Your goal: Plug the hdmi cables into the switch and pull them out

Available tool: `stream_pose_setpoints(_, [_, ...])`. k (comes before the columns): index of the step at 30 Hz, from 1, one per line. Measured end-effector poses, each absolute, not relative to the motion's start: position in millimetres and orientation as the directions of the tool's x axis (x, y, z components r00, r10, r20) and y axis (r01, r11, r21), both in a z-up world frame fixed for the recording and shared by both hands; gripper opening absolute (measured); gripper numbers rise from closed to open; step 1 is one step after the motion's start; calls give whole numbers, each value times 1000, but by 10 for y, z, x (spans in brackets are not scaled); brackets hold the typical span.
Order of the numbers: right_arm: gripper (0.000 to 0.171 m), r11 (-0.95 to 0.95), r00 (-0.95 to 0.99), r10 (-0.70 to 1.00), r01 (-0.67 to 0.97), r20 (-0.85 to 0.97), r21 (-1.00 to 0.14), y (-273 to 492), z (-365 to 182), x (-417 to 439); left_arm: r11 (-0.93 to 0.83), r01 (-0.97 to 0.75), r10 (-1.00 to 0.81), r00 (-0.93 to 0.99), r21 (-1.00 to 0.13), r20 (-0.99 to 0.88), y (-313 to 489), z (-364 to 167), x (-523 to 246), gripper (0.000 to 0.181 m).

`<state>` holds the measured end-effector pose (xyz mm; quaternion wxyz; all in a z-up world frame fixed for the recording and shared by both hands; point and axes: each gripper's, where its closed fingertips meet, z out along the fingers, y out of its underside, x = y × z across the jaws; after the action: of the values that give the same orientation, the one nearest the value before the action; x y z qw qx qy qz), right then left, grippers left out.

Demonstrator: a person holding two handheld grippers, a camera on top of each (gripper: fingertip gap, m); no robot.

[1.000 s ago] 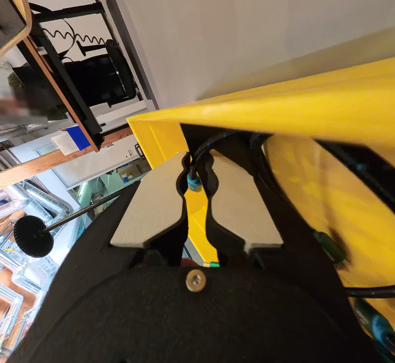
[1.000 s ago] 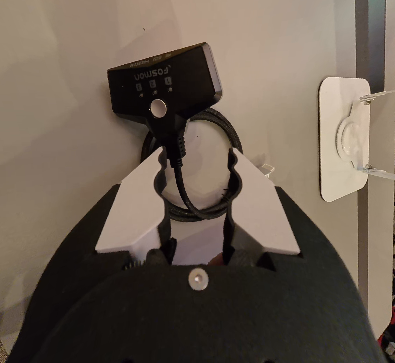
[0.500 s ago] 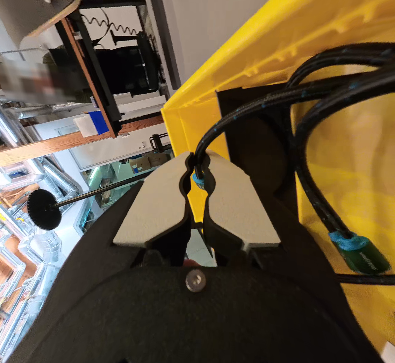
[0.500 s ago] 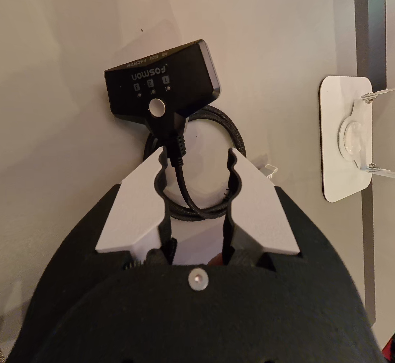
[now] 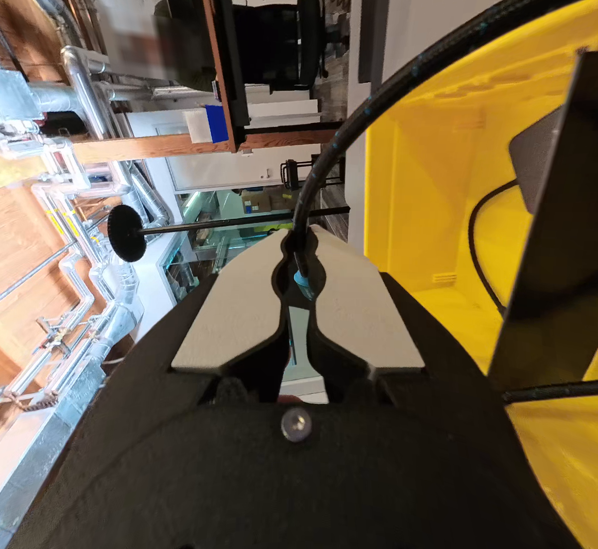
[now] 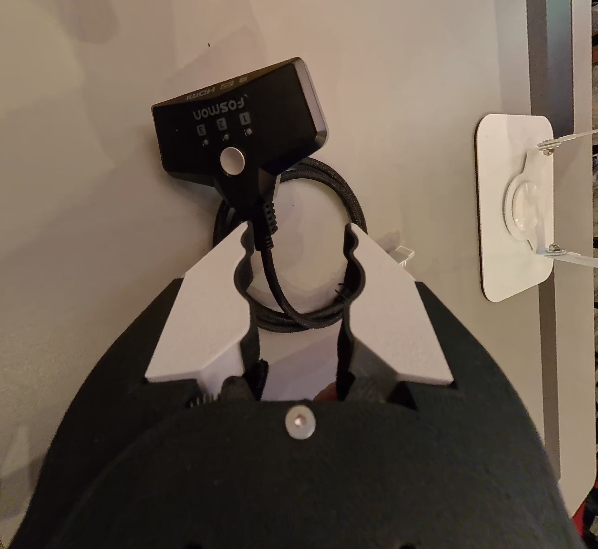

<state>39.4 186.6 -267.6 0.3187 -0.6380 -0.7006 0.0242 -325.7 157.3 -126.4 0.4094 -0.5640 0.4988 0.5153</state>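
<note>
Between the earlier pictures and this one, your left tool point(image 5: 299, 270) came up out of the yellow bin point(image 5: 420, 210) with the hdmi cable point(image 5: 336, 145), so that more of the room showed behind it, while the right side hardly moved at all. You had the left tool closed on the hdmi cable just behind its teal collar, and the braided black cord arched up and to the right, over the bin. The plug end itself sat low between the fingers and I cannot tell how it was turned. Your right tool point(image 6: 296, 239) stood open and held nothing; the switch point(image 6: 238, 127) lay on the pale surface point(image 6: 97, 177) just ahead of it, with its own short cord point(image 6: 323, 197) looped behind and passing between the open fingers. To my judgement the cable is light but springy, and the braid will push the plug sideways if you hold it far back. The better place to take hold is the hard plug body, near the collar. The switch also looks light and smooth, so it may slide when you push the plug in; the right tool could hold its body by the sides.
</note>
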Motion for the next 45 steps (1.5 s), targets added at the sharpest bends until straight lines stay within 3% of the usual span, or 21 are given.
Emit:
stream_pose_setpoints(8, [53,178,33,902,879,430,-443,1904,-2641,416,-272,-961,45,47,-57,-998,1686,-740,-3511,5])
stream_pose_setpoints(25, [51,173,51,895,876,443,-451,1941,-2595,438,-397,-772,302,400,-496,-865,1857,-137,-4110,6])
stream_pose_setpoints(32, [51,172,54,894,875,445,-452,1949,-2583,451,-412,-719,322,459,-559,-828,1985,24,-4222,6])
stream_pose_setpoints(40, [51,171,58,894,873,445,-457,1955,-2572,463,-367,-429,356,755,-825,-551,2058,11,-4435,6])
stream_pose_setpoints(45, [51,173,58,893,872,447,-457,1958,-2561,465,-441,-440,285,758,-782,-587,2111,-251,-4382,6])
